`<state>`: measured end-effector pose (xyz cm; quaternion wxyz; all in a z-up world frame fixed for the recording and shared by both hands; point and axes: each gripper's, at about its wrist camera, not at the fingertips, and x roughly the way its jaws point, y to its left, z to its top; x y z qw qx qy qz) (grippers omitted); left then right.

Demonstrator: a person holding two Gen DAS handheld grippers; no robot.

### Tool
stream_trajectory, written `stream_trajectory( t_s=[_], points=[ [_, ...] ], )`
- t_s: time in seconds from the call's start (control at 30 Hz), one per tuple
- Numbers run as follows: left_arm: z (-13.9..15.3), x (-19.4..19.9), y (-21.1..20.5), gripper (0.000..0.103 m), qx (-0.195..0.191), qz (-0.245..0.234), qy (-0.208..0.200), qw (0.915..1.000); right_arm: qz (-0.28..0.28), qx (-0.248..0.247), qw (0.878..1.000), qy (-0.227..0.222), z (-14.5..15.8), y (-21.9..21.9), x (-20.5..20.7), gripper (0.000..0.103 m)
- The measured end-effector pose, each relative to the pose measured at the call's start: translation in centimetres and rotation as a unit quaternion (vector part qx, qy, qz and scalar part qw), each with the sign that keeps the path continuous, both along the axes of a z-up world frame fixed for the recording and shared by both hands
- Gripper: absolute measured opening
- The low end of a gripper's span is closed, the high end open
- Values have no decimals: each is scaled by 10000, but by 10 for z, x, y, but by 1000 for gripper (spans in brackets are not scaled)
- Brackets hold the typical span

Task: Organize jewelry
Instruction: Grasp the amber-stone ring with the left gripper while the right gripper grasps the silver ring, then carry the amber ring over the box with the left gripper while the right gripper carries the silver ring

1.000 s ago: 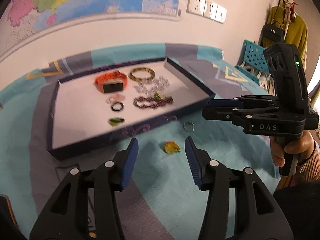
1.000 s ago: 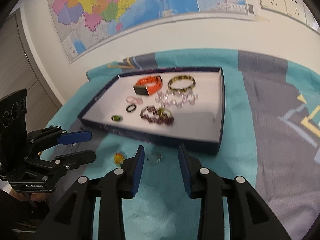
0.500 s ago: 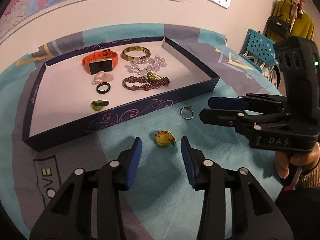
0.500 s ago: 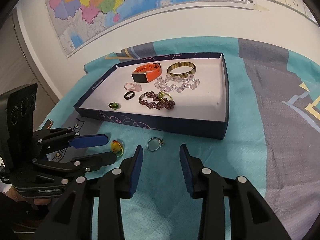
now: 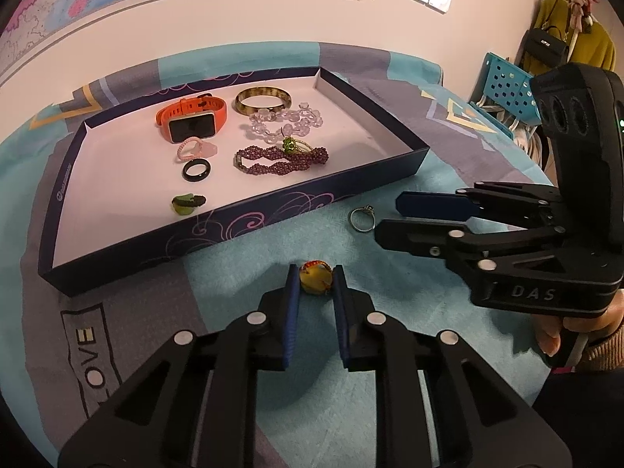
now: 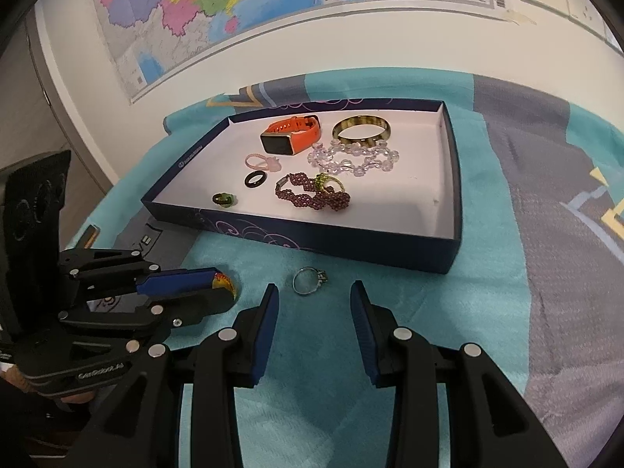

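Left hand-held gripper (image 5: 315,286) lowered, jaws closing around yellow ring (image 5: 315,277), right hand-held gripper (image 6: 314,314) unchanged, released

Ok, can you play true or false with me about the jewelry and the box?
1. The silver ring lies on the cloth outside the box. True.
2. The orange watch is on the cloth. False: it lies inside the box.
3. The yellow bead sits between the fingers of the left gripper, which are closing. True.
4. The right gripper is holding the silver ring. False: the ring lies just ahead of its open fingers.
5. The black ring is outside the box. False: it is inside.
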<state>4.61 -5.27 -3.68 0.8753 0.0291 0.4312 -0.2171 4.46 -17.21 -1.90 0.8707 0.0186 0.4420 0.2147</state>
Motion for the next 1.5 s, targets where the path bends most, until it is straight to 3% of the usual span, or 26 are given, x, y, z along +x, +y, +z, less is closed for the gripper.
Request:
stream_trajectory(
  t_s=[0.3, 0.53, 0.73, 0.8, 0.83, 1.13, 1.27, 1.5],
  points=[
    [3, -6, 14, 17, -52, 196, -41, 9998, 132, -530, 9985, -102, -3, 22, 4, 35],
    [2, -6, 23, 17, -92, 308, -18, 9995, 165, -797, 9965, -177, -3, 30, 5, 19],
    [4, -6, 25, 17, -108, 333, -51, 9994, 172, -869, 9958, -217, -3, 32, 4, 18],
    [6, -7, 26, 17, -107, 349, -70, 9993, 160, -837, 9961, -224, -2, 31, 4, 10],
    [6, -7, 26, 17, -112, 351, -76, 9993, 160, -765, 9967, -198, -1, 29, 4, 0],
    [9, -8, 28, 17, -125, 346, -91, 9993, 101, -441, 9990, -31, -2, 19, 4, 0],
    [9, -8, 28, 17, -128, 347, -85, 9993, 92, -56, 9999, 79, 0, 15, 5, 10],
    [8, -8, 28, 17, -125, 335, -71, 9993, 220, -490, 9985, -53, -2, 31, 4, 9]
  ],
)
